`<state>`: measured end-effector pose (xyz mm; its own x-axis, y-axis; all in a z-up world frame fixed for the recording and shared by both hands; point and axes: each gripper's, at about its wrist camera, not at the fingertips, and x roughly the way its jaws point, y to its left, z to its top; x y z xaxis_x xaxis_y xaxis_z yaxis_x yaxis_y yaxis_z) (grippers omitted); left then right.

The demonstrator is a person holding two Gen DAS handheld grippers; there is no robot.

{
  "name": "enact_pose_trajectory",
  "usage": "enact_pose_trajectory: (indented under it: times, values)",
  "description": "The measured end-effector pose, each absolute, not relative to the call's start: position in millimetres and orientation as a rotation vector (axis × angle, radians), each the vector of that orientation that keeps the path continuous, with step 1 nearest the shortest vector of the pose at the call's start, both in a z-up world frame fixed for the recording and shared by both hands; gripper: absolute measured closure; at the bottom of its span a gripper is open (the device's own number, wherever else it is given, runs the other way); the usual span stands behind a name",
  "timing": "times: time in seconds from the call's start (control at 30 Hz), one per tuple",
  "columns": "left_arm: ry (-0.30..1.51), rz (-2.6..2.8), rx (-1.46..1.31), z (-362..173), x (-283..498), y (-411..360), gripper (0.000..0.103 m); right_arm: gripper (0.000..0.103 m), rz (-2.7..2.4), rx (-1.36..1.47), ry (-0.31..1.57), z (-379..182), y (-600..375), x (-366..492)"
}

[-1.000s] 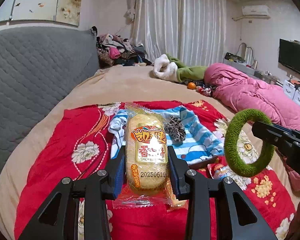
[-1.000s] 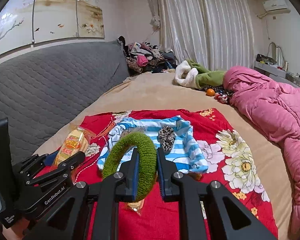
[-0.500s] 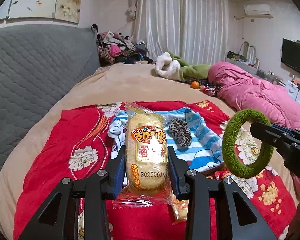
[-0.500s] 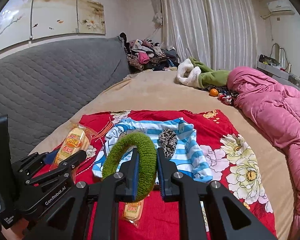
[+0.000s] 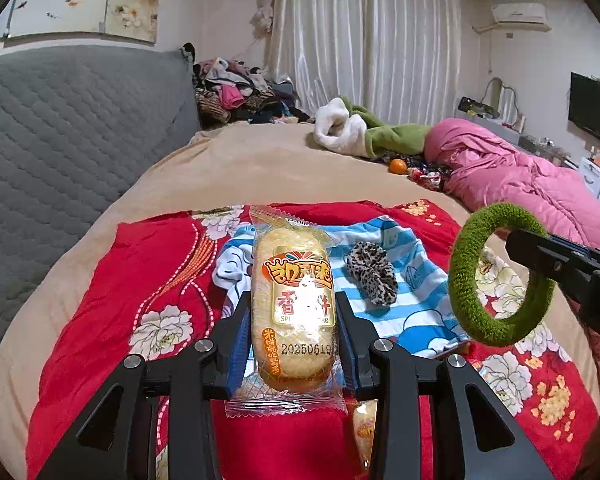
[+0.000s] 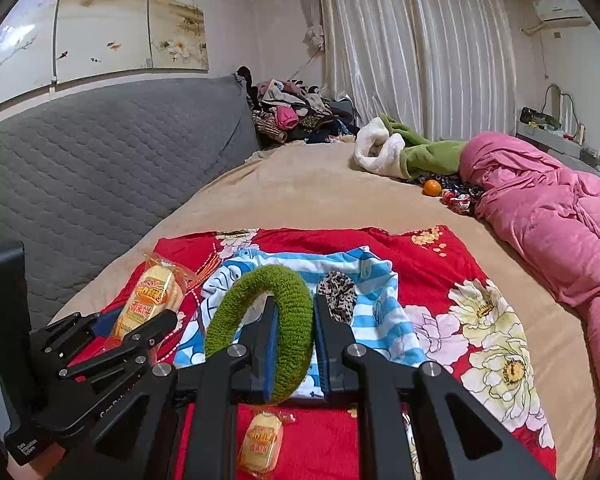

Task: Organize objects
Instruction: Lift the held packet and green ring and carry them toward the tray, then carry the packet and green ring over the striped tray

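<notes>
Sorting looks to be midway, as a judgement from how things lie: two items are lifted clear of the bed, others wait on the red floral blanket (image 5: 100,300). A leopard-print scrunchie (image 5: 372,272) rests on the blue striped garment (image 5: 420,304), and a second rice cracker packet (image 6: 260,444) lies on the blanket just below the right hand-held gripper. No bin or sorted pile shows, so where the held things belong cannot be told.

Left hand-held gripper (image 5: 294,340) is closed to a middling width on a rice cracker packet (image 5: 294,304), gripping it at both long sides near its lower half; the packet stands upright between the pads and sticks out well above them. Right hand-held gripper (image 6: 294,344) is drawn narrow, pinching one side of a green fuzzy hair ring (image 6: 276,312) so that the loop arcs up and off to the left of the fingers. Both held things hang above the blanket, the ring to the right of the packet and apart from it.
</notes>
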<state>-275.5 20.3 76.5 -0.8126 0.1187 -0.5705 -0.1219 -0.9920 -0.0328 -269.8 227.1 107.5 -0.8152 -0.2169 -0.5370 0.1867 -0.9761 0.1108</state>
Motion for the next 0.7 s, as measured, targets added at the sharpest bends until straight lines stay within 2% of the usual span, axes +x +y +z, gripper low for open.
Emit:
enact_pose_trajectory:
  times: [0.7]
  values:
    - [-0.038,2.879,-0.968,40,-330,17,0.064,0.086,-2.786,0.858,-0.163,80,230,-322]
